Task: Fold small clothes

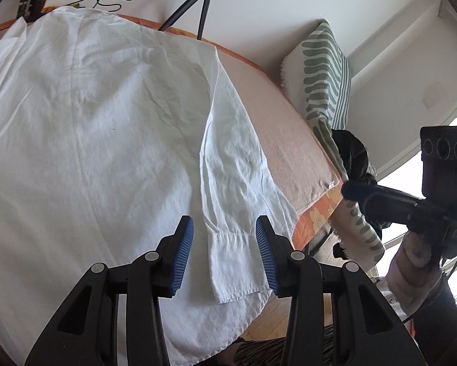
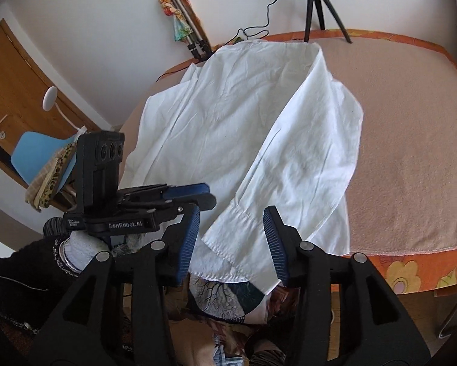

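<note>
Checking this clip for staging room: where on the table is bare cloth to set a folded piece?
Bare pink tablecloth lies right of the white shirt, bordered by the orange floral hem and the tripod. The left side is crowded: shirt covers it to the edge.

The shirt (image 2: 228,128) lies flat on the bed (image 2: 411,140), spread from the far edge to the near edge. Its bottom hangs over the near edge. One sleeve (image 2: 277,164) is folded over the shirt and runs down to the near edge, where its cuff (image 2: 237,238) sticks out past the bed.

The right gripper (image 2: 231,244) is at the near edge with one finger on each side of the cuff. The left gripper (image 1: 225,256) is at the same edge, also with a finger on each side of the cuff (image 1: 237,265).

A tripod (image 2: 319,6) stands at the far edge, behind the shirt. A pillow (image 1: 326,79) stands against the wall beside the bed.
</note>
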Demonstrator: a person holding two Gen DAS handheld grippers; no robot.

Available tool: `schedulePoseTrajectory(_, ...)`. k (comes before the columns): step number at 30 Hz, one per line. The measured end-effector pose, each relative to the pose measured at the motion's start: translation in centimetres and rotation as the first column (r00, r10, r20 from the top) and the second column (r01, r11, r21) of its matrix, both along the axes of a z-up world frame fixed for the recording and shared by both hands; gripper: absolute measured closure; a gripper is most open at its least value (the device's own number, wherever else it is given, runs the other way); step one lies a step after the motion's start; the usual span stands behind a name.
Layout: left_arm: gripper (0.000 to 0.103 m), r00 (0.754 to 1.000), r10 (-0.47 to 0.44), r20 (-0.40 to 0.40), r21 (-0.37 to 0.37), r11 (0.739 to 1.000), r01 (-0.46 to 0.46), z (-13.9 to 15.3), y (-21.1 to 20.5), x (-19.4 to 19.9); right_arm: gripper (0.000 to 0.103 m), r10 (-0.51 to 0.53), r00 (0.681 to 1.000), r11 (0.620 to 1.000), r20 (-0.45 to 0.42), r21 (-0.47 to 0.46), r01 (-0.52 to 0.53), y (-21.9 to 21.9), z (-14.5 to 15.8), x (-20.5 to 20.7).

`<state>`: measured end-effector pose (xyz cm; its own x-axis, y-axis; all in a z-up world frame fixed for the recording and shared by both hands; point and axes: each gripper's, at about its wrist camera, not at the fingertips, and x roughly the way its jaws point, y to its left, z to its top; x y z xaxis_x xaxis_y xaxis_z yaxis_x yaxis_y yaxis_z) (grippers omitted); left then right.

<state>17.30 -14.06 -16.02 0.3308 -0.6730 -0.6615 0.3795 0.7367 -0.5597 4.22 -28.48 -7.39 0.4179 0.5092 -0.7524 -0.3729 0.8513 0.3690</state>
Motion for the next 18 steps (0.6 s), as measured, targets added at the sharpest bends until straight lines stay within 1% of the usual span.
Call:
schedulePoseTrajectory(2, 0.062, 1.0, 0.008, 0.0, 0.019, 1.0, -0.007, -0.4, -0.3, 0.0, 0.057, -0.036, 0.999, 0.999, 0.01, -0.007, 0.036, -1.0, 0.9, 1.7)
schedulePoseTrajectory(3, 0.062, 1.0, 0.014, -0.006, 0.039, 0.999, -0.014, -0.8, -0.5, 0.1, 0.057, -0.062, 0.998, 0.998, 0.009, -0.01, 0.062, -1.4, 1.2, 3.0)
schedulePoseTrajectory(4, 0.062, 1.0, 0.015, -0.013, 0.044, 0.999, -0.014, -1.1, -0.7, 0.1, 0.057, -0.079, 0.997, 0.997, 0.011, -0.014, 0.079, -1.6, 1.6, 4.2)
schedulePoseTrajectory(6, 0.062, 1.0, -0.001, -0.026, 0.043, 0.999, 0.002, -1.7, -1.0, 0.2, 0.057, -0.119, 0.992, 0.989, 0.052, -0.081, 0.123, -1.3, 2.5, 7.5)
schedulePoseTrajectory(8, 0.062, 1.0, -0.015, -0.007, 0.055, 0.998, 0.015, -2.0, -1.3, 0.1, 0.057, -0.138, 0.989, 0.986, 0.048, -0.092, 0.142, -1.3, 3.2, 10.9)
schedulePoseTrajectory(10, 0.062, 0.999, -0.036, 0.013, 0.046, 0.998, 0.035, -2.0, -1.7, -0.1, 0.057, -0.179, 0.983, 0.979, 0.043, -0.088, 0.182, -1.1, 3.6, 14.4)
schedulePoseTrajectory(12, 0.065, 0.999, -0.042, 0.027, 0.046, 0.998, 0.04, -2.1, -2.2, -0.1, 0.057, -0.196, 0.979, 0.973, 0.056, -0.116, 0.201, -0.4, 3.8, 18.1)
schedulePoseTrajectory(14, 0.081, 0.998, -0.051, 0.029, 0.036, 0.998, 0.05, -2.3, -2.6, 0.0, 0.057, -0.217, 0.975, 0.963, 0.053, -0.149, 0.223, 0.5, 3.3, 21.7)
schedulePoseTrajectory(15, 0.093, 0.998, -0.057, 0.03, 0.043, 0.998, 0.056, -2.4, -2.9, 0.0, 0.057, -0.226, 0.973, 0.961, 0.038, -0.154, 0.229, 0.7, 2.7, 23.6)
schedulePoseTrajectory(16, 0.095, 0.997, -0.059, 0.04, 0.049, 0.997, 0.057, -2.5, -3.0, -0.1, 0.057, -0.234, 0.972, 0.958, 0.022, -0.166, 0.234, 1.0, 2.0, 25.4)
schedulePoseTrajectory(18, 0.099, 0.997, -0.069, 0.047, 0.035, 0.997, 0.067, -2.6, -3.2, -0.1, 0.057, -0.238, 0.971, 0.957, -0.007, -0.171, 0.233, 1.6, 0.6, 28.4)
